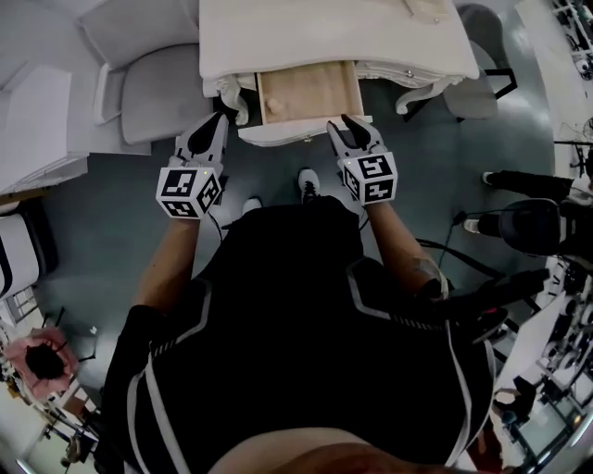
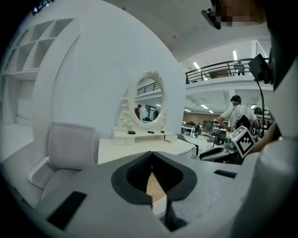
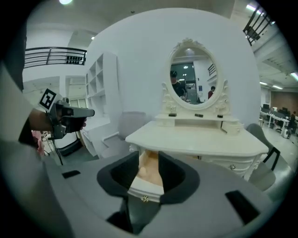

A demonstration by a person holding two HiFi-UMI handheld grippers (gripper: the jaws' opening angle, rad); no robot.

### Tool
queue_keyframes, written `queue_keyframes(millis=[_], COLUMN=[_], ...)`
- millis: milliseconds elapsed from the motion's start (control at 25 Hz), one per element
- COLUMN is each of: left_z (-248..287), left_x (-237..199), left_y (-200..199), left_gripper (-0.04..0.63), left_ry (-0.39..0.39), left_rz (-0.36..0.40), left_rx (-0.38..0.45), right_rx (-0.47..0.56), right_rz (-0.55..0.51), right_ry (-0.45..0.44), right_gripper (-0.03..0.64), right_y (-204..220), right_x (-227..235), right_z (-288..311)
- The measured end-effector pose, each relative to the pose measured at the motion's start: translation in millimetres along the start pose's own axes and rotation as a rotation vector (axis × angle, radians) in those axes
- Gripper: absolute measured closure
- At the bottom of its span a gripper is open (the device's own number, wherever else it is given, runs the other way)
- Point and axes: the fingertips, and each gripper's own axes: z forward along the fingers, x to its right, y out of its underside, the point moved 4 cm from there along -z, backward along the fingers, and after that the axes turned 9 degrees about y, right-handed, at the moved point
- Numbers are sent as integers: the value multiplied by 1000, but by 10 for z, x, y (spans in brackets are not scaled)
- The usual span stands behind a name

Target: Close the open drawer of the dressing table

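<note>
Grey floor (image 1: 120,208); dressing table (image 1: 324,32) with open drawer (image 1: 309,91); left tongs (image 1: 221,118) pressed together, right tongs (image 1: 348,124) spread.

The cream drawer (image 1: 309,93) stands pulled out of the dressing table (image 1: 324,28).

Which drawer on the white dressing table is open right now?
The centre drawer: it is pulled out, its pale wooden inside showing, with a small gold knob on its white front. The right-hand drawer is pushed fully in.
</note>
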Motion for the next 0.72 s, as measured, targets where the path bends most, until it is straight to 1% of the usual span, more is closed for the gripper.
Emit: queue_keyframes(millis=[120, 200, 320, 400, 520, 720], left_z=[29, 5, -77, -143, -272, -325], left_x=[-3, -10, -6, -10, 14, -97], left_y=[226, 364, 598, 753, 980, 1326], left_gripper=[591, 591, 591, 591, 591, 591], left_ry=[-34, -50, -67, -83, -100, -129], left_rz=[-38, -59, -80, -88, -106, -140], left_rx=[-31, -44, -71, -111, -171, -214], right_rx=[-72, -112, -180, -231, -294, -331], right_rz=[-27, -35, -36, -27, -7, 22], right_ry=[-50, -65, -62, -69, -62, -25], right_gripper=[469, 465, 463, 444, 436, 423], right_y=[309, 515, 855, 1052, 1323, 1609], right_x=[-69, -114, -164, -213, -289, -340], right_z=[143, 232, 355, 421, 485, 801])
